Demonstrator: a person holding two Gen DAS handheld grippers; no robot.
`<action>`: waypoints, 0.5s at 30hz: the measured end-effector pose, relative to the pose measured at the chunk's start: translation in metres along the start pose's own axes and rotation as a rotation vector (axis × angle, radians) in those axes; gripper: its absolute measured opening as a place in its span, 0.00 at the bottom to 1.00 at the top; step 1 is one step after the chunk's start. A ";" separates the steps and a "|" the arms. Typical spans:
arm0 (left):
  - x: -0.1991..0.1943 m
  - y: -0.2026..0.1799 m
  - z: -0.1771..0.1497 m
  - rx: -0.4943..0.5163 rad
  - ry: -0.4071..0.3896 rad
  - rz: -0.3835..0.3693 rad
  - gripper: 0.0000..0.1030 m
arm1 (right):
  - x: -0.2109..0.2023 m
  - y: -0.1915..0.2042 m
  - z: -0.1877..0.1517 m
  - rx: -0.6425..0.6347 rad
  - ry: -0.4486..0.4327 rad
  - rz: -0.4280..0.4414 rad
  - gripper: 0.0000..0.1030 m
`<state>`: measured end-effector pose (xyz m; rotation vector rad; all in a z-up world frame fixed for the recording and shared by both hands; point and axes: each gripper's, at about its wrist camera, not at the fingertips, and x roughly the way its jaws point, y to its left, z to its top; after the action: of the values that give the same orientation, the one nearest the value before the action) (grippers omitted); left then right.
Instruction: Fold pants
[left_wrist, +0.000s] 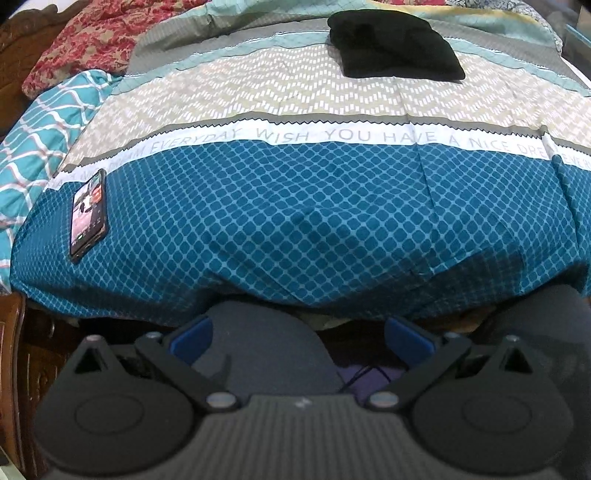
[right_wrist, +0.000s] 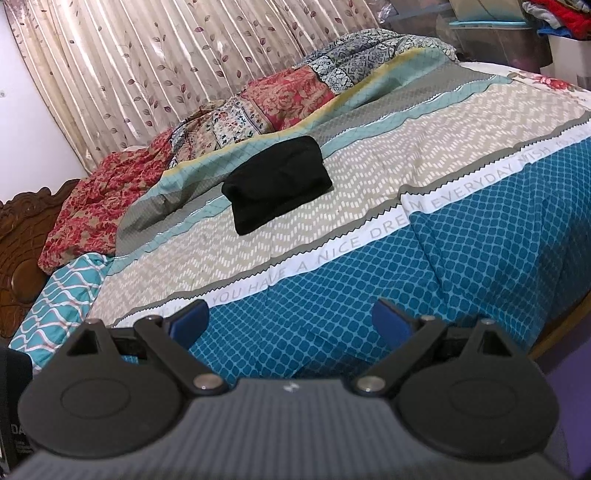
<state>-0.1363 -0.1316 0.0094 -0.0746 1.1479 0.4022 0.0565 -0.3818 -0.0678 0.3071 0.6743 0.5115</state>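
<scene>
The black pants (left_wrist: 395, 44) lie folded into a compact rectangle on the far part of the bed, on the beige and grey bands of the cover. They also show in the right wrist view (right_wrist: 277, 184). My left gripper (left_wrist: 299, 338) is open and empty, held low in front of the bed's near edge, far from the pants. My right gripper (right_wrist: 290, 323) is open and empty, above the blue patterned band near the bed's edge, well short of the pants.
A phone (left_wrist: 88, 214) with a lit screen lies on the blue band at the left. Crumpled floral quilts (right_wrist: 258, 107) pile along the far side. A carved wooden headboard (right_wrist: 18, 236) stands left, curtains (right_wrist: 147, 55) behind, storage bins (right_wrist: 498, 33) at far right.
</scene>
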 end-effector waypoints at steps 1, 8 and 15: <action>0.000 0.000 0.000 0.000 0.001 0.001 1.00 | 0.000 0.000 0.000 0.000 0.000 0.000 0.94; 0.005 0.004 0.000 -0.007 0.014 0.011 1.00 | 0.002 -0.003 0.000 0.003 0.009 0.002 0.94; 0.005 0.004 0.001 -0.001 0.001 0.029 1.00 | 0.002 -0.005 0.000 0.005 0.017 0.005 0.94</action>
<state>-0.1350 -0.1263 0.0056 -0.0594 1.1509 0.4285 0.0595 -0.3847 -0.0714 0.3098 0.6911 0.5180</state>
